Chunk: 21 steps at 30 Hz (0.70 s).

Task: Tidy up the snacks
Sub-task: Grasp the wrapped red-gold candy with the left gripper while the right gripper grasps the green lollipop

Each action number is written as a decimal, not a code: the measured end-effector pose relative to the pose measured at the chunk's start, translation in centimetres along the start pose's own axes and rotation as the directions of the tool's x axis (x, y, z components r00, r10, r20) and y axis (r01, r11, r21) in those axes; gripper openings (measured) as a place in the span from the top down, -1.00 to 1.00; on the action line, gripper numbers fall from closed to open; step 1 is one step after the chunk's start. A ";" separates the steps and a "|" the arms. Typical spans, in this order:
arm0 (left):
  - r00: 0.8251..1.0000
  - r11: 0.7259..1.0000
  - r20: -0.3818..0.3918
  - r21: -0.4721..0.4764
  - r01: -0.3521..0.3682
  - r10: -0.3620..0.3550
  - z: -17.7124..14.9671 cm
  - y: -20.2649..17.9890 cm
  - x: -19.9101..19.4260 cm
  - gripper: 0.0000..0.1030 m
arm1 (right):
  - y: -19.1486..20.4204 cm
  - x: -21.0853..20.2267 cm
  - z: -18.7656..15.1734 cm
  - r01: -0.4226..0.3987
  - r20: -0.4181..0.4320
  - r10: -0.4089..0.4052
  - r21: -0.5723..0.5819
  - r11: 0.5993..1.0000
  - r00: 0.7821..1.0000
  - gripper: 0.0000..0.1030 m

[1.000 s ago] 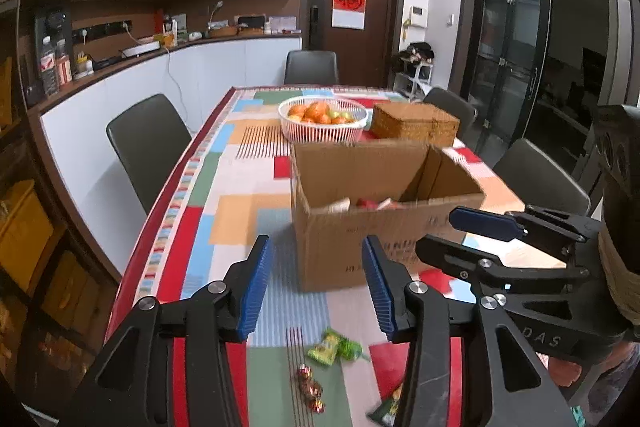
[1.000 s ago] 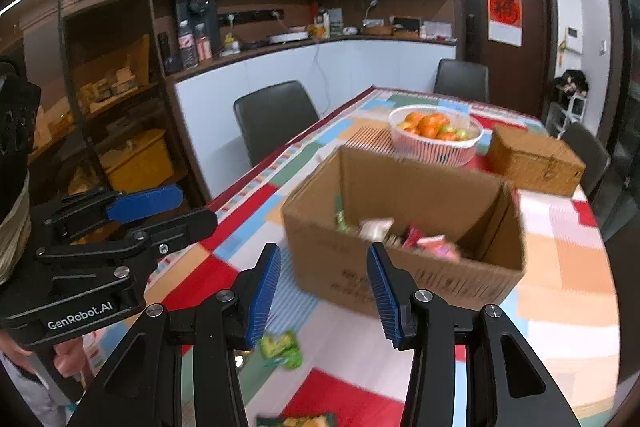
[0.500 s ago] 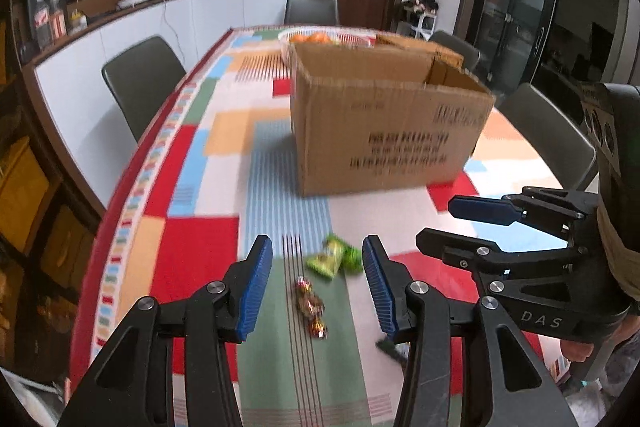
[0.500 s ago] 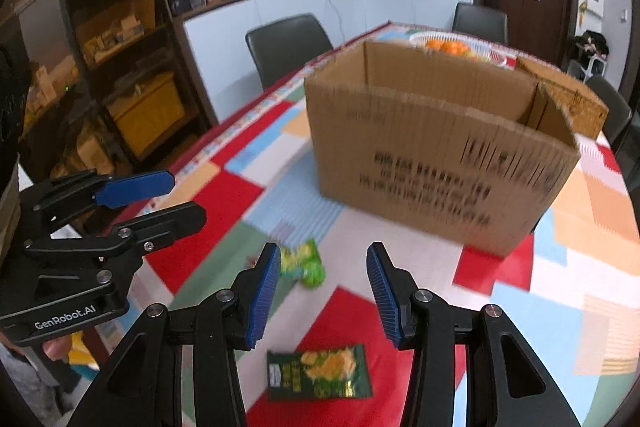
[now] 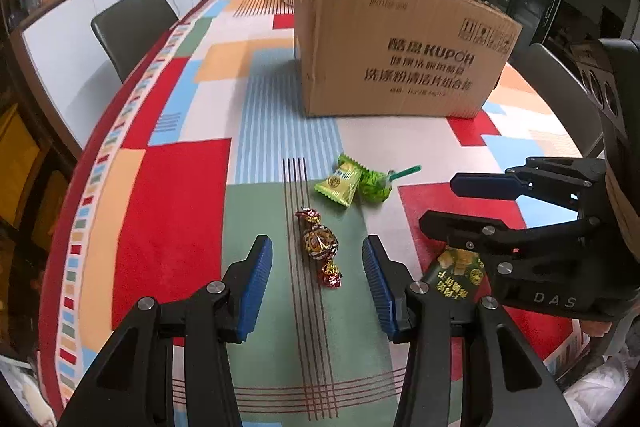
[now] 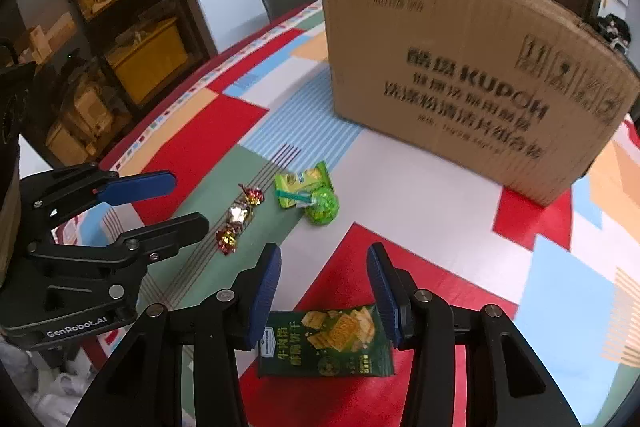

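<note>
Both tools had descended from box-top level toward the bench since the earlier frames, and the box interior, visible before, was now hidden behind its front wall.

Progress, judged from the layout: four snacks lay loose on the bench, none yet gripped, so collection into the cardboard box [image 5: 400, 47] appeared largely outstanding.

Left to right in the left wrist view: the left tool [image 5: 318, 269] stood open, empty, with the foil-wrapped candy [image 5: 320, 243] between and just ahead of its fingers. A light green packet [image 5: 338, 181] lay above centre, touching a green wrapped sweet with a stick [image 5: 374, 185]. The right tool [image 6: 324, 285] stood open and empty at lower centre of its own view, directly over the dark green cracker packet [image 6: 326, 341].

The bench [image 5: 180, 195] carried a cloth of red, blue, green and orange blocks. Dark chairs [image 5: 132, 27] stood at upper left, before a white counter with shelving. A dark door occupied the upper centre.
</note>
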<state>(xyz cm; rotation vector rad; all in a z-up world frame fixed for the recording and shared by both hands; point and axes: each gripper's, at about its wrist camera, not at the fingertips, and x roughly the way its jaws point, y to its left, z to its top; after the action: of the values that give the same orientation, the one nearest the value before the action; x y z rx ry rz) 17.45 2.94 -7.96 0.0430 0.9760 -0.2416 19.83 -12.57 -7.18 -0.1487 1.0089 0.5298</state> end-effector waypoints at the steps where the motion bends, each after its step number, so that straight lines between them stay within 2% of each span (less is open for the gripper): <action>1: 1.000 1.000 -0.006 0.000 0.001 -0.001 -0.1 0.1 0.3 0.10 | 0.0 0.3 0.1 0.001 -0.005 -0.001 -0.001 1.000 1.000 0.11; 9: 0.999 1.000 -0.041 -0.007 0.015 -0.016 -0.6 0.4 2.1 0.11 | -0.3 2.6 0.9 0.012 -0.035 -0.011 0.013 1.000 0.999 0.11; 17: 0.999 1.000 -0.043 -0.008 0.025 -0.025 -0.2 0.3 3.7 0.12 | -0.2 4.0 1.8 0.004 -0.051 -0.004 0.010 1.000 0.999 0.12; 21: 0.999 1.000 -0.043 -0.020 0.022 -0.023 0.1 0.7 4.3 0.23 | -0.2 4.6 2.2 0.015 -0.056 -0.014 0.004 1.000 0.998 0.19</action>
<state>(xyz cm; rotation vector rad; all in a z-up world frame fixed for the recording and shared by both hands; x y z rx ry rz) 19.95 2.80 -11.46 0.0195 1.0218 -0.2524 23.54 -10.34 -9.94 -0.1675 1.0624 0.5126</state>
